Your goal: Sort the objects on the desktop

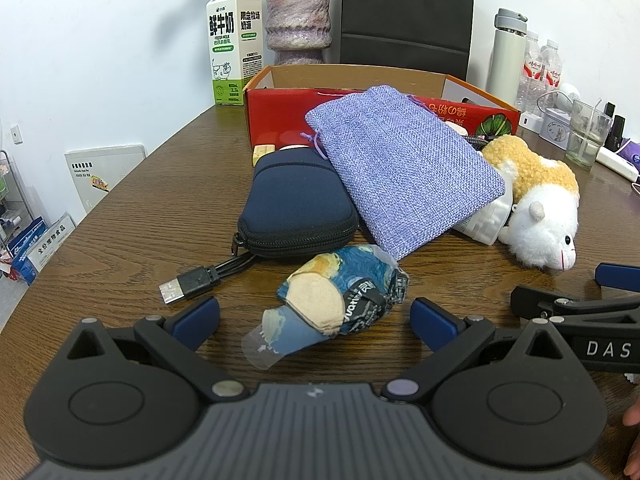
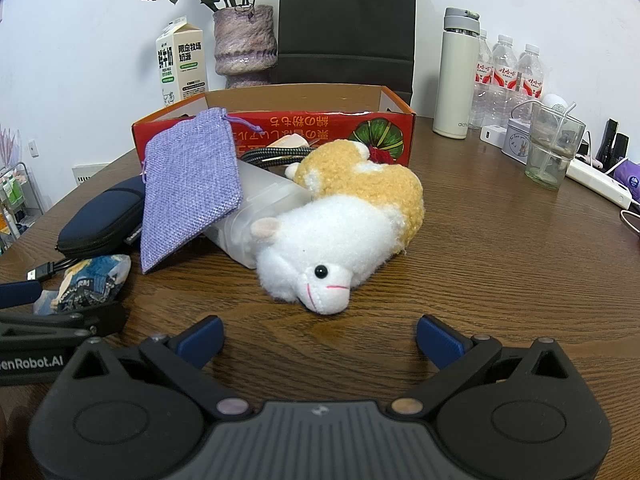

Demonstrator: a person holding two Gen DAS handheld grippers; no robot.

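1. While the left gripper stands wide open, the crinkled blue snack packet lies between its fingers, untouched.
2. Right gripper, also released, faces the fluffy plush toy just beyond, on the wooden table.

Lilac pouch leaning on navy case; plush on side.

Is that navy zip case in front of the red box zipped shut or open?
Cannot tell fully: the navy zip case shows closed zipper teeth along its near edge, yet a USB cable comes out by its corner.
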